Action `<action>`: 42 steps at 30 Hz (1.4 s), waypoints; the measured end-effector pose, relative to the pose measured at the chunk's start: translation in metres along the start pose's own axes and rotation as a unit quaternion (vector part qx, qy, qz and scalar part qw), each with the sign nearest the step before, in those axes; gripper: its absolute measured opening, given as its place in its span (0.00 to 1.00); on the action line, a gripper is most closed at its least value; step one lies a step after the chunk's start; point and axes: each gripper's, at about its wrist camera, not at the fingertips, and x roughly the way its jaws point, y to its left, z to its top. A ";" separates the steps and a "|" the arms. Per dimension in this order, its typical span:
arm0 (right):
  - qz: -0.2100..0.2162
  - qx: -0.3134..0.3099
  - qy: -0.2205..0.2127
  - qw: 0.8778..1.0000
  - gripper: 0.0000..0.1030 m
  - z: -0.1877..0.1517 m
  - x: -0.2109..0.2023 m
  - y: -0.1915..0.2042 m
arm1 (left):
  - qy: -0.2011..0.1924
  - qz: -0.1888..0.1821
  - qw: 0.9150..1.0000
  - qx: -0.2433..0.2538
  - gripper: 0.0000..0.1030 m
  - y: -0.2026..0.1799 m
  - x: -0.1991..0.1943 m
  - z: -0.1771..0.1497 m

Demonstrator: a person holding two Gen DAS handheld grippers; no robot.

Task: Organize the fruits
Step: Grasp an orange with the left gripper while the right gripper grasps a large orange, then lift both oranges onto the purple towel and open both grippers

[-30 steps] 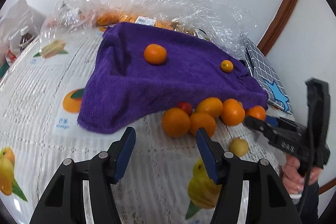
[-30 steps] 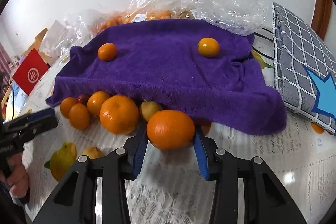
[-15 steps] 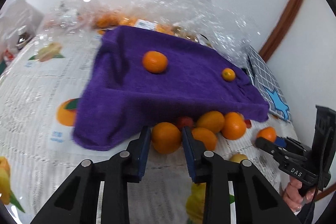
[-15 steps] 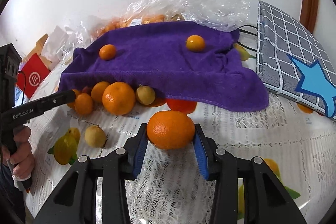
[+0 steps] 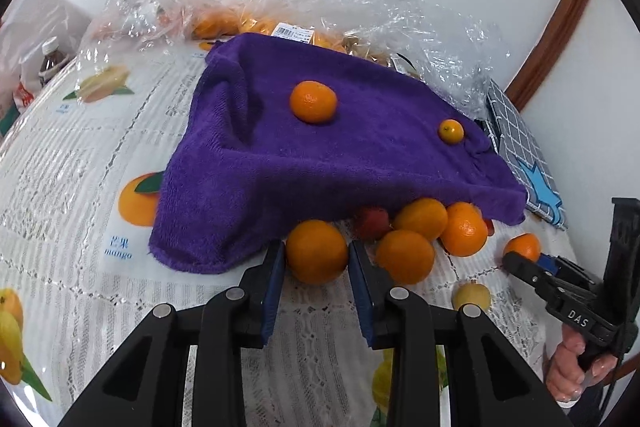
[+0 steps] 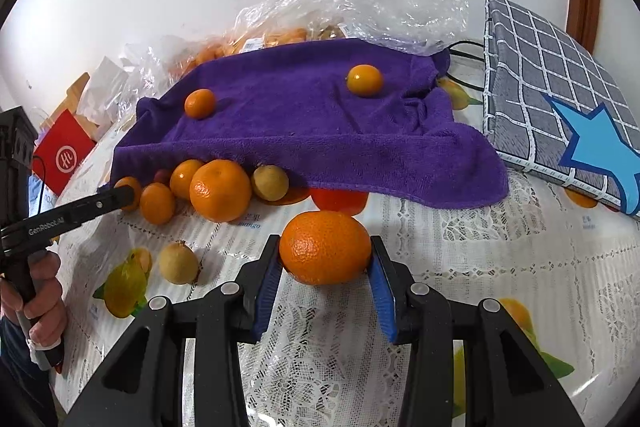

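So the big change: the left gripper [image 5: 316, 261] has just been closing, and its blue pads now sit against both sides of an orange [image 5: 317, 251] right at the edge of the purple towel [image 5: 320, 163]. A second ago those fingers were spread wide over bare tablecloth with nothing between them, so this is a fresh pinch. The orange looks like it's still resting on the tablecloth [image 5: 72, 155], not lifted yet.

The right gripper [image 6: 325, 269] is pinching its own orange [image 6: 325, 247] between the pads, same grip as a second ago, but the fruit has come away from the towel edge. It used to sit tight against the pile; now there's open tablecloth beyond the fingertips before you reach the towel.

Relative to the left fingers, the rest of the pile [image 5: 424, 231] is just to the right of the right-hand finger, tucked half under the towel hem. A small yellowish fruit [image 5: 471, 295] sits further right. Two more fruits lie on top of the towel, well beyond the fingertips: a mandarin [image 5: 313, 101] and a smaller one [image 5: 451, 131].

My read: both hands are loaded now, so the next bit is carrying these two up onto the towel. Round fruit on a sloped towel might roll, so set them down gently.
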 end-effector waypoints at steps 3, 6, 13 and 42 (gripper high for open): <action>-0.001 -0.001 0.000 1.000 0.41 0.000 0.000 0.000 | -0.004 -0.004 1.000 0.000 0.30 0.001 -0.001 -0.001; -0.001 0.000 -0.002 1.000 0.41 0.000 0.000 0.000 | -0.017 -0.006 1.000 -0.006 0.30 0.004 -0.007 -0.002; -0.002 0.004 -0.019 1.000 0.41 -0.002 -0.007 -0.001 | -0.061 -0.003 0.998 -0.014 0.30 0.007 -0.024 -0.005; 0.006 -0.017 -0.101 0.995 0.41 0.105 -0.017 0.015 | -0.110 0.031 0.993 -0.020 0.30 0.007 -0.008 0.089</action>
